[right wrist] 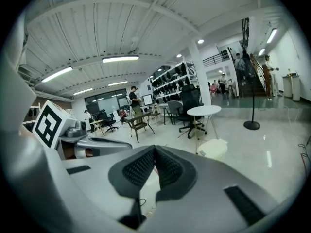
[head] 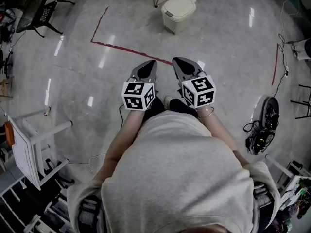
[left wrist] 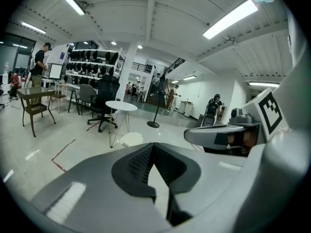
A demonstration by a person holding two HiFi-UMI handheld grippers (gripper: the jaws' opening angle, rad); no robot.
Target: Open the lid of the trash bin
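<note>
the trash bin, lid down, is seen well ahead of both pairs of closed, empty jaws, slightly nearer the right gripper than the left gripper.

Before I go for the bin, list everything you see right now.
trash bin: one, cream, lid down, on the floor ahead
tape lines: red, on the floor, nearer than the bin
round table: one, white, just beyond the bin
office chair: one, black, by the round table
cables: black bundle, floor at right
left gripper: one, grey, jaws together, empty
right gripper: one, grey, jaws together, empty
</note>
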